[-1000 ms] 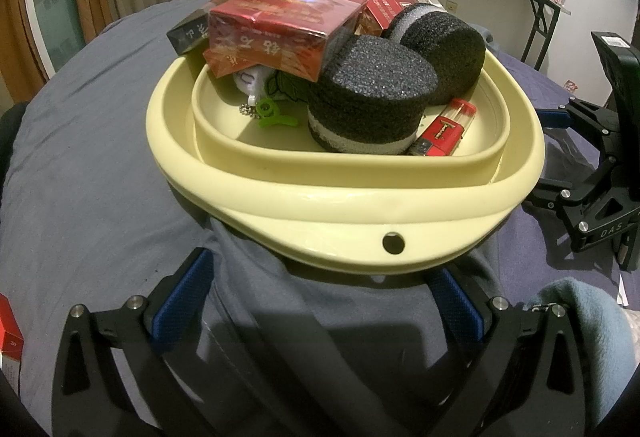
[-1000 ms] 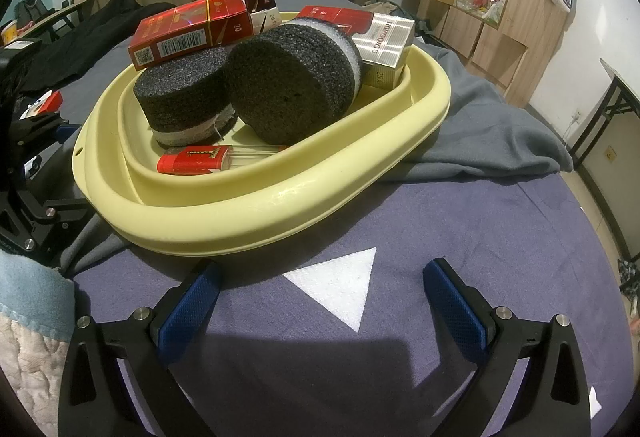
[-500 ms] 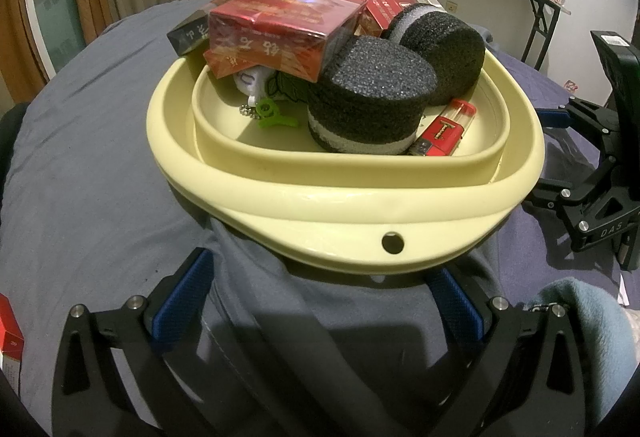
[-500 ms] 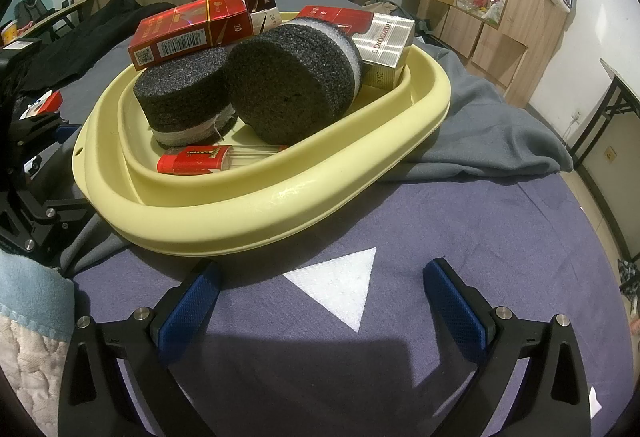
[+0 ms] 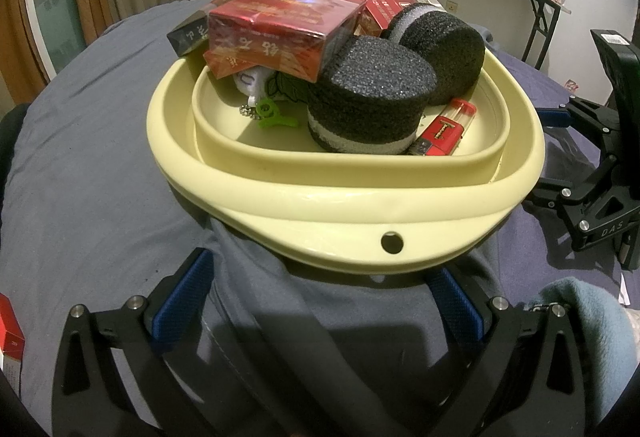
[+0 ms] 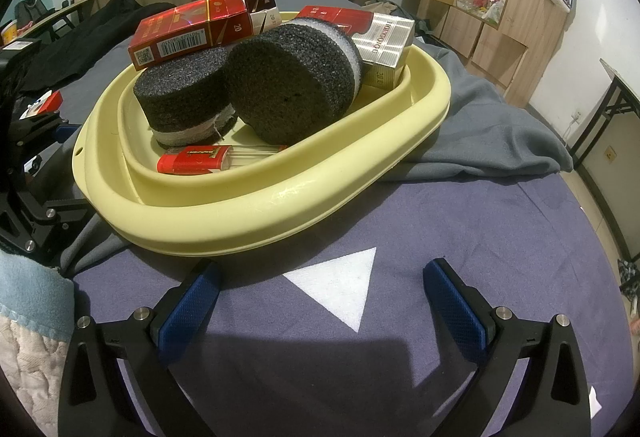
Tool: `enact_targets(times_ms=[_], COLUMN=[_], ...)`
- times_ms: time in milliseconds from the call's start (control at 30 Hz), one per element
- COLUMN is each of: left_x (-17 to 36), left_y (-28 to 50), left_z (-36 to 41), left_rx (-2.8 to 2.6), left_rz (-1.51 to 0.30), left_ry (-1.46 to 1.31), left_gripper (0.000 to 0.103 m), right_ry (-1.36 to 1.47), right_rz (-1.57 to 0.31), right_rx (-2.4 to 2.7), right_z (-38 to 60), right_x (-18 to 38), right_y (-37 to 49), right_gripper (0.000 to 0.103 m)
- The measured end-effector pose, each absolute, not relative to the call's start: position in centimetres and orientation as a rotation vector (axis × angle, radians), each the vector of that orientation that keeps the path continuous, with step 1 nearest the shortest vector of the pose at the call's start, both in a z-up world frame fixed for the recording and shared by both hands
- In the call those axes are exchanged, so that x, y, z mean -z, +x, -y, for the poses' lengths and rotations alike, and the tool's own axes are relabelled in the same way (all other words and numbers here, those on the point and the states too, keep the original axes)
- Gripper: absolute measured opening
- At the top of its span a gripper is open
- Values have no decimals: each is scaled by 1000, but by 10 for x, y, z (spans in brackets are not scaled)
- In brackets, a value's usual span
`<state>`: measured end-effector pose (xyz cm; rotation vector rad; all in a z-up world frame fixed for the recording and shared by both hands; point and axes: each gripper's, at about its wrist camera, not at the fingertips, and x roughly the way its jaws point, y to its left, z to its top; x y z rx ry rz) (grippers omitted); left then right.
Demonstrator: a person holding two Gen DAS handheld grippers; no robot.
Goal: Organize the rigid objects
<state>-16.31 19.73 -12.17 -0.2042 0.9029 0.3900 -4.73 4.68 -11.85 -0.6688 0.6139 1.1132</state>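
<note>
The left gripper (image 5: 318, 303) rests low over grey cloth with its two blue-padded fingers spread wide and nothing between them, just short of the near rim of a pale yellow basin (image 5: 348, 211); the right gripper (image 6: 320, 299) is likewise spread and empty, above a purple sheet (image 6: 480, 221) with one white triangle (image 6: 340, 283) printed on it. The basin holds all the gathered things. Two black foam cylinders sit in it, each with a pale band: one standing upright (image 5: 372, 99), the other tipped on its side (image 6: 292, 81) and leaning against the first. One red and clear lighter (image 6: 194, 160) lies flat on the basin floor beside the upright cylinder. Cigarette packs are stacked at the back: a red one (image 6: 188, 31) lies on the upright cylinder, a silver and red one (image 6: 382, 45) sits behind the tipped cylinder, a dark pack (image 5: 188, 35) pokes over the far rim, and at least one more red pack lies behind, so the exact count is unclear. Under the red pack a small green keychain piece (image 5: 272, 113) with a ball chain shows beside something white that is mostly hidden. A grey blanket (image 6: 492, 125) is bunched under and behind the basin. At the left view's lower edge another red pack (image 5: 10, 333) is cut off by the frame.
</note>
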Motion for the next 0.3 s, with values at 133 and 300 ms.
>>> enact_targets(times_ms=[133, 300], left_x=[122, 122], left_y=[-163, -167], left_z=[-197, -197], left_rx=[-390, -394], left_rz=[-900, -901], left_ry=[-205, -200], left_gripper=[103, 103], right_ry=[-669, -669], right_rz=[-614, -614], right_rx=[-1113, -1113], right_z=[-47, -47], right_x=[118, 118], right_y=[-47, -47], right_gripper=[103, 103])
